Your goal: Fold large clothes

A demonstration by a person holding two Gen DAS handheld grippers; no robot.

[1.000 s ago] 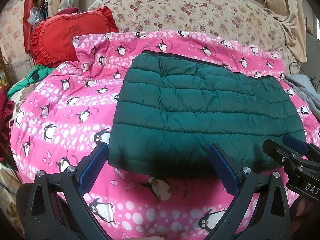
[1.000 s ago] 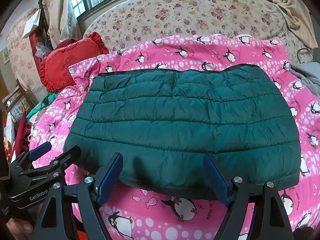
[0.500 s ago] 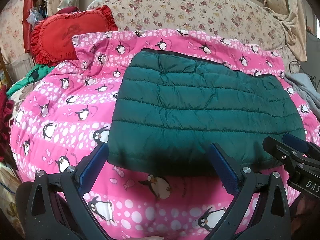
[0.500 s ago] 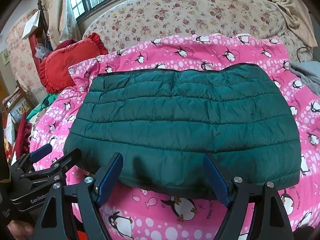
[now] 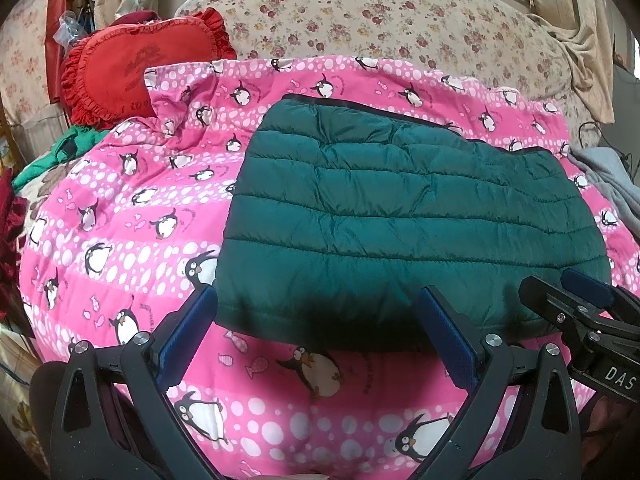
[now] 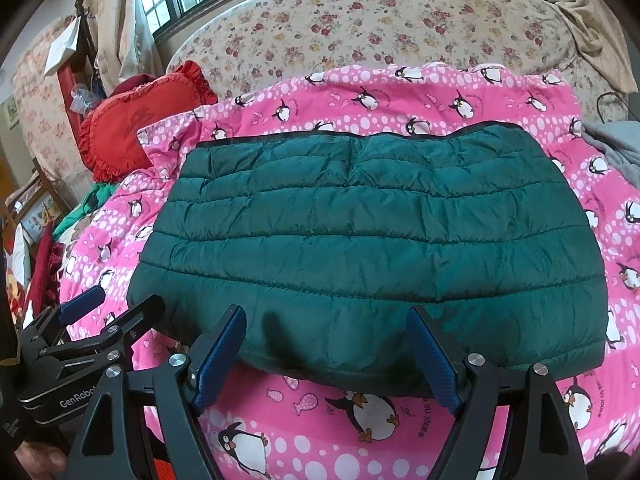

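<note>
On the pink penguin-print quilt (image 6: 500,96) that covered the bed, the dark green quilted puffer jacket (image 6: 360,240) lay folded into a broad, puffy rectangle, its near edge just ahead of both your tools. Your right tool (image 6: 324,352) had its blue-padded jaws spread wide with nothing between them, hovering over the jacket's near hem. Your left tool (image 5: 320,324) was likewise spread and empty, poised at the jacket's near left corner.

Judging from that layout, several things could have gone wrong. The padded shell looked slick and springy, so if you had pinched only the top layer, the layers underneath would likely have stayed behind and the fold would have opened as you lifted. If you had dipped too low, the pads could have caught the quilt together with the hem and dragged it up with the jacket. The two tools stood close together, the right one's side showing at the edge of the left wrist view, so a careless inward sweep risked knocking them together. An uneven lift from one corner alone would probably have skewed the rectangle toward the red frilled cushion (image 5: 132,72) at the far left of the bed.
</note>
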